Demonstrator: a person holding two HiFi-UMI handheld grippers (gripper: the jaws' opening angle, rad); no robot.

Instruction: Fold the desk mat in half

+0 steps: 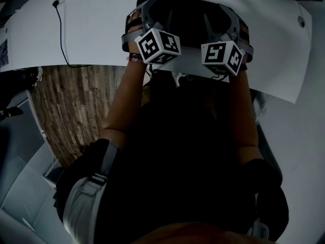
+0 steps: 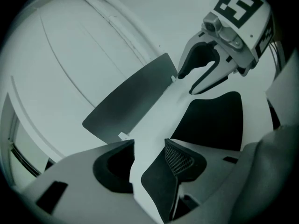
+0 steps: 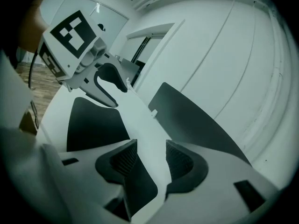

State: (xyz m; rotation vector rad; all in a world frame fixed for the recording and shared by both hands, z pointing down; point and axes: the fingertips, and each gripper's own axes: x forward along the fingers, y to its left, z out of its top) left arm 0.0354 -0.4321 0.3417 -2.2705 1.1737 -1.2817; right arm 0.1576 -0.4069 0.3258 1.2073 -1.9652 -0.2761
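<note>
The dark desk mat (image 1: 183, 19) lies flat on the white table (image 1: 91, 24), close to its near edge. My left gripper (image 1: 155, 14) and right gripper (image 1: 223, 19) hover over the mat's near corners. In the left gripper view my jaws (image 2: 149, 148) stand apart over a bare white strip of table (image 2: 154, 115), and the mat (image 2: 135, 97) lies just beyond. The right gripper (image 2: 187, 80) shows at the upper right, also open. In the right gripper view the jaws (image 3: 150, 150) are apart, with the mat (image 3: 196, 125) ahead and the left gripper (image 3: 120, 94) opposite. Nothing sits between either pair of pads.
A thin black cable (image 1: 62, 29) runs over the table at the left. Small white tabs (image 2: 124, 135) sit at the mat's near edge. The person's dark clothing (image 1: 177, 151) fills the space in front of the table. Wooden floor (image 1: 76, 111) shows lower left, and a door frame (image 3: 145, 41) beyond the table.
</note>
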